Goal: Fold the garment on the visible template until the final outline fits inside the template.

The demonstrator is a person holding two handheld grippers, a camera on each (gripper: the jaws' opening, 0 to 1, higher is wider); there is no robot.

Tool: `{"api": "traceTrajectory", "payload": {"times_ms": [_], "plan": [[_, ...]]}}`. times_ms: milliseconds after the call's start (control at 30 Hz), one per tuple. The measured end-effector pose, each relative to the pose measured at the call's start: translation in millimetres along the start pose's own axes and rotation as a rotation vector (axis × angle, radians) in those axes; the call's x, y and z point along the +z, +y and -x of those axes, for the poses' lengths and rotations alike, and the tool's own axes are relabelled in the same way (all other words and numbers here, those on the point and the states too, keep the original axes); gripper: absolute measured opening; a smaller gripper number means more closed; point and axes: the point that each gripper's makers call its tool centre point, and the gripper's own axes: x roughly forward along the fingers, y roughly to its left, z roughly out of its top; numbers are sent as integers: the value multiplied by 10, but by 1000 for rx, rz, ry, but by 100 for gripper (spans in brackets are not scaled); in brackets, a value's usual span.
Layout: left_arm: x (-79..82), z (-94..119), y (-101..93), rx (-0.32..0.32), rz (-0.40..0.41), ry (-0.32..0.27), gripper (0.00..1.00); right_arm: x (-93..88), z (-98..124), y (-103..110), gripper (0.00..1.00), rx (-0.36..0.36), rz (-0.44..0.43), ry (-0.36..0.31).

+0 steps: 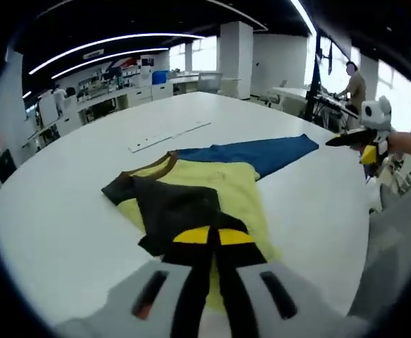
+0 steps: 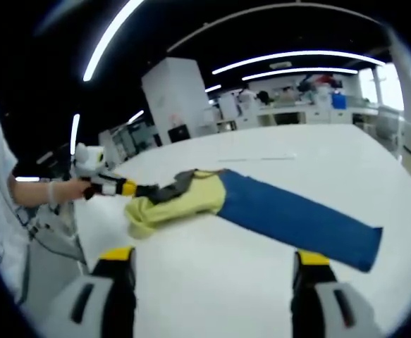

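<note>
Garment [image 1: 205, 184] lies on white table [image 1: 64, 232], yellow body bunched, dark sleeve folded across it, blue part stretched out flat toward far side. In right gripper view same garment [image 2: 191, 201] is a yellow-dark lump with a long blue strip running right. No template outline can be made out on the table.

Left gripper [image 1: 213, 236]: jaws together, pinching the near edge of the garment; right gripper view confirms, tips buried in the dark fabric at the lump's end [image 2: 145, 189]. Right gripper [image 2: 212, 264]: jaws wide apart, holding nothing, above bare table near the blue strip; in left gripper view it hovers off the table edge [image 1: 353, 139], a hand behind it.

Risks, as judgement: left pull could drag the whole lump instead of folding, since nothing pins the blue end. Pinch may hold several layers, so the fold comes out crooked. Bunched yellow may trap wrinkles and leave the outline too wide.
</note>
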Motion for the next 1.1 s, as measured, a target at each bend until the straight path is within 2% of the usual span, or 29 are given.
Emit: {"api": "traceTrajectory", "payload": {"times_ms": [67, 367, 467, 533, 667, 700, 767, 867, 967, 1100], "plan": [[-50, -14, 31, 2, 19, 9, 0, 2, 8, 3, 92, -1, 0, -1], [2, 80, 42, -3, 46, -7, 0, 21, -8, 13, 92, 1, -3, -10], [6, 126, 50, -10, 76, -20, 3, 12, -24, 39, 92, 7, -3, -9], [22, 158, 52, -7, 89, -26, 8, 3, -27, 42, 92, 10, -2, -6], [56, 235, 166, 16, 183, -58, 19, -3, -30, 63, 92, 15, 0, -6], [57, 254, 248, 28, 230, -69, 20, -5, -30, 64, 92, 15, -2, -6], [70, 280, 338, 46, 263, -81, 19, -8, -26, 69, 92, 14, -2, -5], [54, 292, 545, 69, 361, -84, 20, -15, -20, 65, 92, 14, 0, -4], [18, 279, 638, 90, 345, -73, 20, -18, -13, 61, 92, 12, -4, -5], [-25, 235, 691, 92, 371, -38, 19, -27, -4, 21, 92, 8, -5, -3]]}}
